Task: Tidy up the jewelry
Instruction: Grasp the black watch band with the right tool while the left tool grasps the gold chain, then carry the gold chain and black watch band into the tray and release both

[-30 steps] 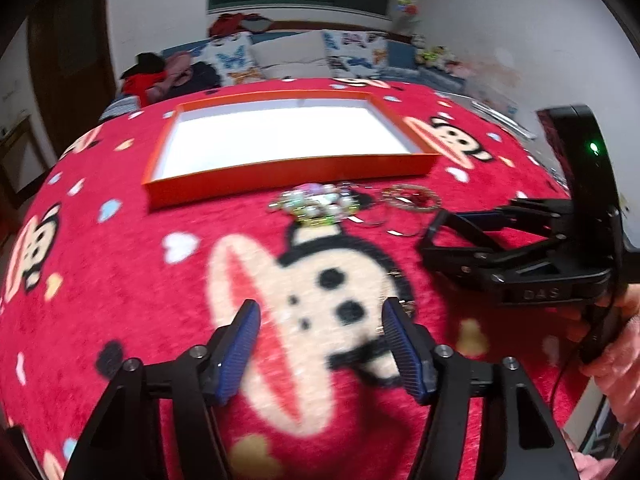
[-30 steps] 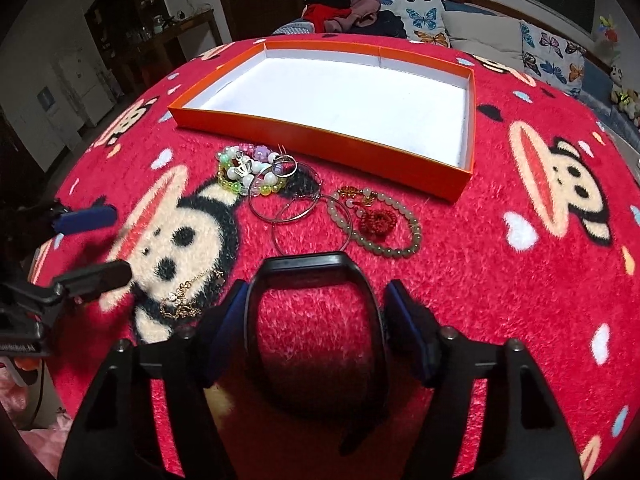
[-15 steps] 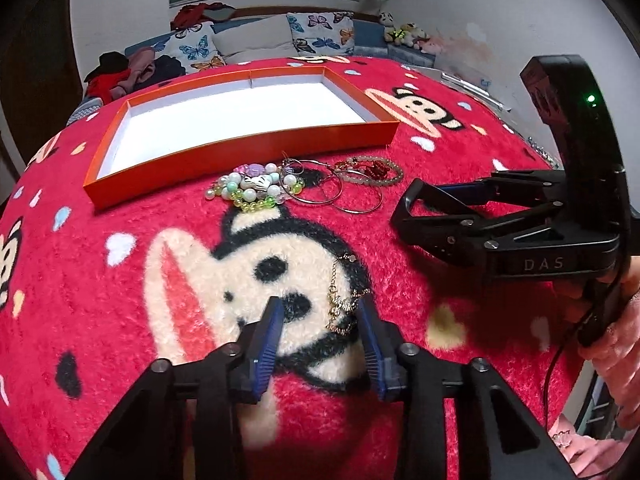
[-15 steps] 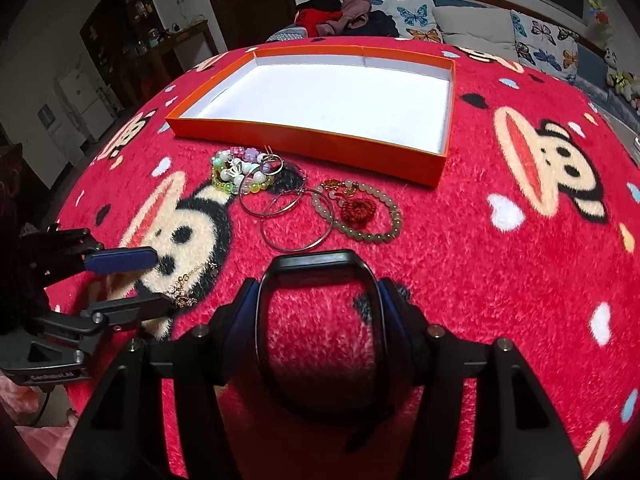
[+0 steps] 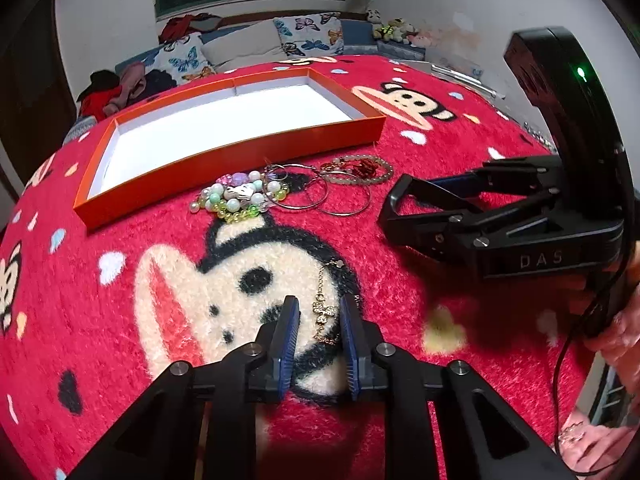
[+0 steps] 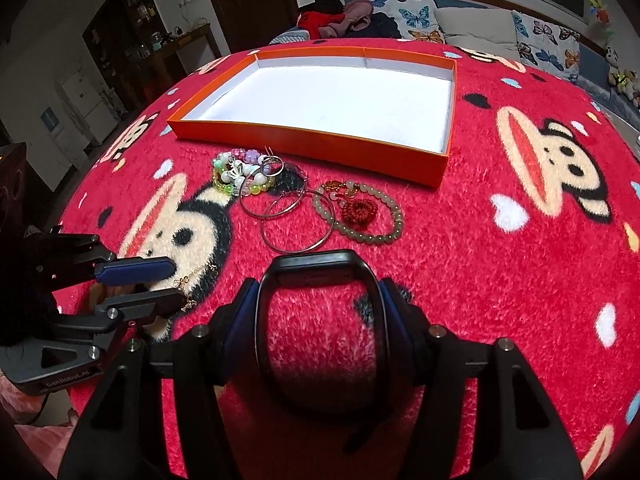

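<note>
Straddling the gold chain necklace [image 5: 325,307] right now: the left gripper [image 5: 319,334] has its blue pads on either side of the chain with a narrow gap, not yet pinched onto it. The chain lies on the cream face of the monkey print on the red blanket [image 5: 140,360], its pendant part sitting between the pads and the rest trailing away from the tool. From the right wrist view you can see the same gripper [image 6: 172,284] low over the blanket with the necklace [image 6: 191,285] poking out at its tips.

The right gripper [image 6: 320,320] looks clamped around a black loop-shaped frame [image 6: 320,264], pads against both its sides, and it hovers over the blanket beside the other tool [image 5: 404,210].

Rest of the jewelry is in a cluster between the grippers and the orange tray [image 6: 312,136]: a pastel bead bracelet [image 6: 236,174], two thin silver hoops [image 6: 294,222] overlapping, and a green bead bracelet [image 6: 360,212] with a red knot charm. All just beside the tray's near wall, none inside it. The tray's white bottom is bare.
</note>
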